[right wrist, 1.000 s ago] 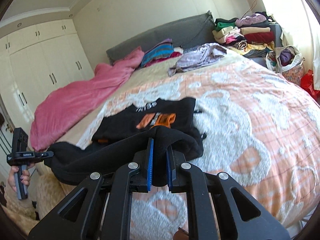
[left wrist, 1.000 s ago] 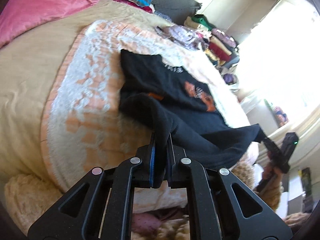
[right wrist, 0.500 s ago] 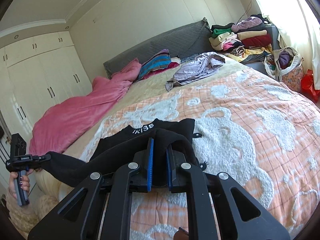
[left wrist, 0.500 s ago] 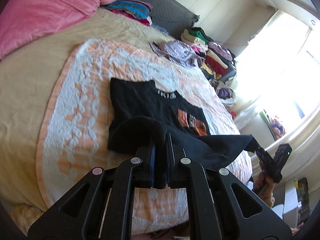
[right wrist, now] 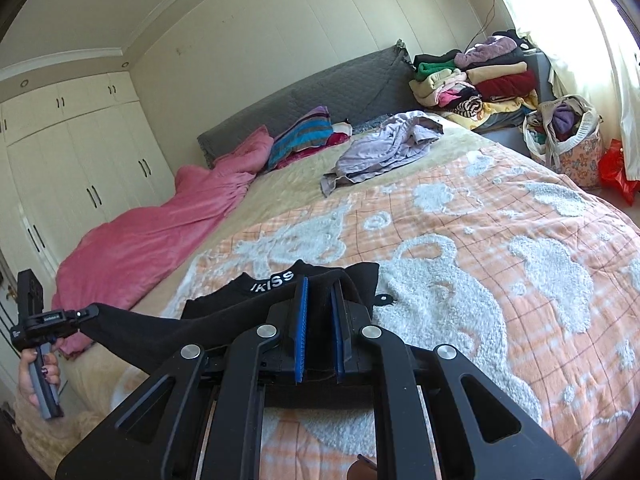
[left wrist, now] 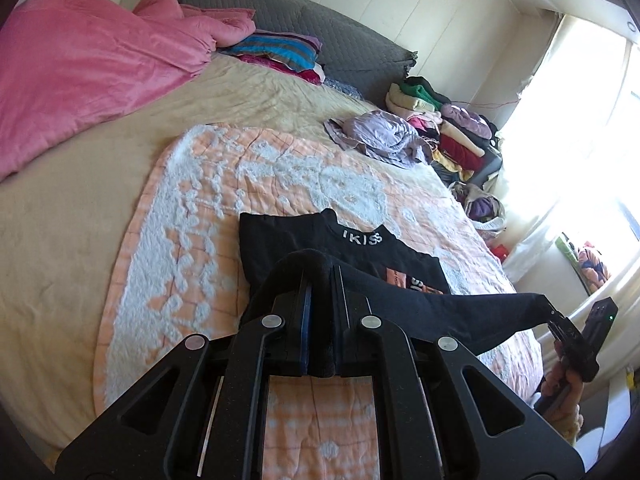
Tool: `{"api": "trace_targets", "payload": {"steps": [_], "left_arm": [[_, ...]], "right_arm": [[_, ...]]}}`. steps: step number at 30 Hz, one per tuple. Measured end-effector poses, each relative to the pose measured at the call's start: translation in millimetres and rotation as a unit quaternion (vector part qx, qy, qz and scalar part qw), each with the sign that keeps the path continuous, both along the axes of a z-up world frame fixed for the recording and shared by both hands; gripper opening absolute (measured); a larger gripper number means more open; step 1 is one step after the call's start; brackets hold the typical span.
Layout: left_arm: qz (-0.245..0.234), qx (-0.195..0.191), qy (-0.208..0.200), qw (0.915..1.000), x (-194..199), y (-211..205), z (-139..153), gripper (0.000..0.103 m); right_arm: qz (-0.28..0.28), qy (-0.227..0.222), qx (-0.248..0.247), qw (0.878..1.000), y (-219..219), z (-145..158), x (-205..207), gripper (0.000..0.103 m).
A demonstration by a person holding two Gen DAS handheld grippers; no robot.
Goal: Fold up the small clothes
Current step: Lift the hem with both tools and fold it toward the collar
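One black shirt [left wrist: 352, 256] on orange blanket [left wrist: 192, 216], near end lifted off bed. Two claws: left claw [left wrist: 320, 304] clamped on one corner, right claw [right wrist: 319, 312] clamped on other. Right view alone shows white cupboards [right wrist: 80, 160], bag of clothes [right wrist: 568, 140]. Left view alone shows orange print [left wrist: 416, 282] on shirt.

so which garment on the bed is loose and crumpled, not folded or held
The lilac garment lying crumpled near the headboard. The black shirt is held by both grippers.

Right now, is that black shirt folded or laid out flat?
Partly folded: the black shirt's hem is lifted over its printed front, collar end flat on the blanket.
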State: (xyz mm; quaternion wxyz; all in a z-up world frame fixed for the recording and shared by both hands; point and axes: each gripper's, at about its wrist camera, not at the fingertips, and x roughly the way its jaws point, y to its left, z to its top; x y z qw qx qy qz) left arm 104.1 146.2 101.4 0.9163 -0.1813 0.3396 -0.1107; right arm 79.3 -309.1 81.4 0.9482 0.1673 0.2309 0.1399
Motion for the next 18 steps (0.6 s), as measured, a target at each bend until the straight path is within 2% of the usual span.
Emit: {"api": "trace_targets", "payload": {"steps": [11,18], "left_arm": [[0.02,-0.005,0.015,0.9997,37,12,-10,0.002],[0.031,0.005,0.025,0.9992,63,19,-19,0.003]], "right_arm": [[-0.011,0.004,-0.024,1.0,12,-1,39,0.009],[-0.015,0.008,-0.028,0.999,15,0,68,0.009]]}}
